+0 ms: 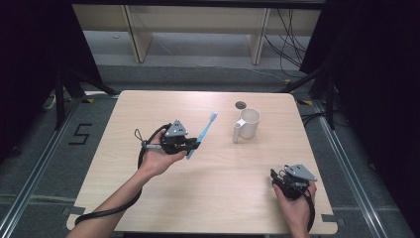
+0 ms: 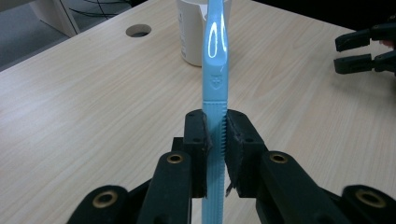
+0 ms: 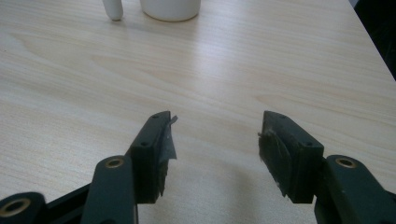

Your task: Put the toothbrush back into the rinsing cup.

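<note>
Left gripper jaws clamped on blue toothbrush, right gripper jaws apart, empty.

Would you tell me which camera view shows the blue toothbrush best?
The high view: the whole toothbrush shows, bristle head to handle end, held above the table. The left gripper view shows only its handle clamped in the left gripper. The right gripper view gives nothing of it.

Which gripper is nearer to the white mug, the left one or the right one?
Left. The left gripper, shut on the blue toothbrush, is beside the white mug, on its left. The right gripper stands open nearer the table's front edge, further from the mug.
</note>
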Tool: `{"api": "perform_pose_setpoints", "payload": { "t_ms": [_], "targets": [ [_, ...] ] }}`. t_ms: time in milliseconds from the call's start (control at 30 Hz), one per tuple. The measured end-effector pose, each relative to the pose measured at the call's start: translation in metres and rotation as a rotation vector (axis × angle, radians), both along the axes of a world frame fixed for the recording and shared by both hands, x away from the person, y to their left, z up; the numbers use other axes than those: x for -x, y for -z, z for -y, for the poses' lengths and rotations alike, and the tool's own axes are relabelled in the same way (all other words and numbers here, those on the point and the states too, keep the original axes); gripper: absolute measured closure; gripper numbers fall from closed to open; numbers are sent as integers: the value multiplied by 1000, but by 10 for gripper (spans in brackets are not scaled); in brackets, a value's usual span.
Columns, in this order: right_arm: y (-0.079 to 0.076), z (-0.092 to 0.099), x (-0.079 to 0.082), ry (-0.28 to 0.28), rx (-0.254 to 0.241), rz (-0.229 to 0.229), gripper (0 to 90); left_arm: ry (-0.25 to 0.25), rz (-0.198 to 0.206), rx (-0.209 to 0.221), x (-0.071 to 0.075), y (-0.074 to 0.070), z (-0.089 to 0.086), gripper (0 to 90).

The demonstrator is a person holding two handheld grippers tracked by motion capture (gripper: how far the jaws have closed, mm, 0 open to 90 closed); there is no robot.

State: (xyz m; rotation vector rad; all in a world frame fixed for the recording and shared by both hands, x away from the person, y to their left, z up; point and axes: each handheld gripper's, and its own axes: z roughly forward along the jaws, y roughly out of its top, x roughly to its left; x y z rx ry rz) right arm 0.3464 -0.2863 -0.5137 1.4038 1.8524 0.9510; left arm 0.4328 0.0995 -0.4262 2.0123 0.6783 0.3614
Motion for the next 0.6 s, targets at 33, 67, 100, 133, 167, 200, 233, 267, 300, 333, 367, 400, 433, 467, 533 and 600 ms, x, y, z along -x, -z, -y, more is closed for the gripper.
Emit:
{"api": "perform_pose_setpoints", "payload": {
  "t_ms": [33,67,100,133,167,200,233,267,300,333,367,400,433,467,533,600],
  "targets": [
    [0,0,0,-1,6,6,445,-4,6,8,0,0,0,788],
    [0,0,0,1,9,8,445,-5,8,17,0,0,0,788],
    [0,0,0,1,0,1,445,-5,12,24,-1,0,0,788],
    [0,0,0,3,0,2,445,-6,19,28,-1,0,1,788],
    [0,0,0,6,-1,4,445,-11,23,25,-1,-1,0,788],
    [0,0,0,6,-1,5,445,-11,27,43,-2,0,1,788],
    [0,0,0,6,3,4,445,-13,30,54,-3,-1,1,788],
    [0,0,1,5,8,-3,445,-18,39,65,-3,-1,2,788],
    [0,0,0,4,19,9,446,-22,38,60,-4,-2,2,788],
    [-1,-3,3,34,-11,-9,447,-16,41,72,-6,-2,3,788],
    [-1,-2,2,23,1,-2,447,-19,50,76,-7,-3,4,788],
    [-1,-3,3,31,-10,-8,447,-21,58,79,-7,-4,4,788],
    [-1,-3,3,30,-15,-6,447,-22,64,80,-8,-6,5,788],
    [0,-2,2,29,-15,-3,447,-24,69,93,-9,-6,6,788],
    [0,-1,2,19,-7,3,447,-25,77,115,-9,-7,8,788],
    [0,2,0,2,23,26,447,-25,76,129,-10,-8,9,788]
  ]
}}
